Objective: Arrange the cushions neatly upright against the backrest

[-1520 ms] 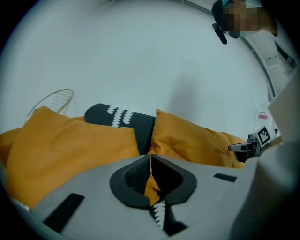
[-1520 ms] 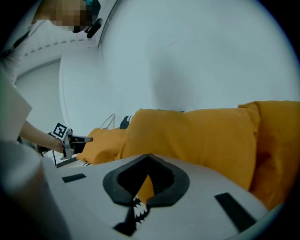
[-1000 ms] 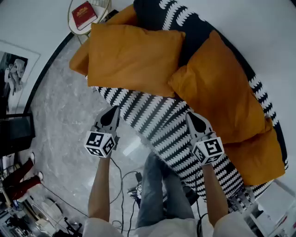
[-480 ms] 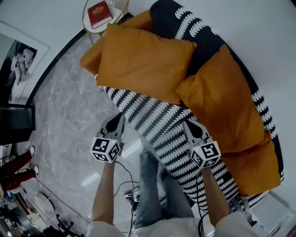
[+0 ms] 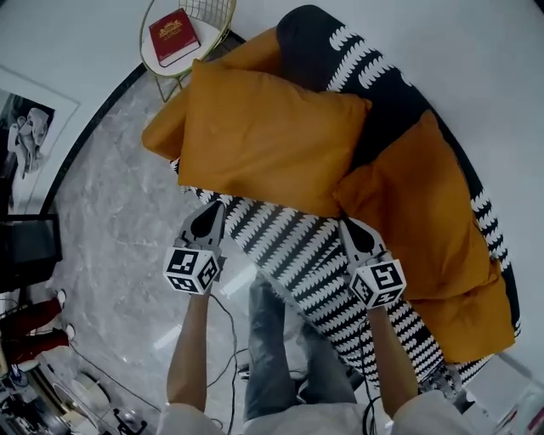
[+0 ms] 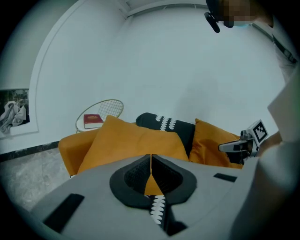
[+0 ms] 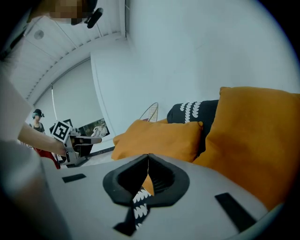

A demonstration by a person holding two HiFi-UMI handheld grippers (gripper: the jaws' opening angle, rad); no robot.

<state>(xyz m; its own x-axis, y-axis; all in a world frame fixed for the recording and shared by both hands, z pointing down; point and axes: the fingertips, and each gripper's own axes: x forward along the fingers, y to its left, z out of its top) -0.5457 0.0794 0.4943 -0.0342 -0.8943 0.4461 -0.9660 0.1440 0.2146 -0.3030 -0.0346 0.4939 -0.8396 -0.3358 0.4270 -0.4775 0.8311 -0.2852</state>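
Several orange cushions lie on a black-and-white patterned sofa (image 5: 297, 246). A large one (image 5: 263, 140) leans in the middle over another at the left end (image 5: 161, 127). A third (image 5: 425, 212) slumps on the right, and one more (image 5: 472, 306) lies flat at the near right end. A dark patterned cushion (image 5: 340, 59) stands at the back. My left gripper (image 5: 210, 212) is shut and empty at the seat's front edge. My right gripper (image 5: 347, 226) is shut and empty over the seat, just short of the cushions. In the left gripper view the middle cushion (image 6: 136, 143) lies straight ahead of the shut left gripper (image 6: 150, 157).
A round wire side table (image 5: 183, 21) with a red book (image 5: 174, 36) stands past the sofa's left end. Grey marble floor (image 5: 119, 221) with cables (image 5: 225, 340) is in front. A framed picture (image 5: 25, 144) and a dark screen (image 5: 30, 246) are at the left.
Both grippers have shifted together along the sofa front, ending slightly nearer the cushions. Both stay shut and empty. The cushions have not moved.
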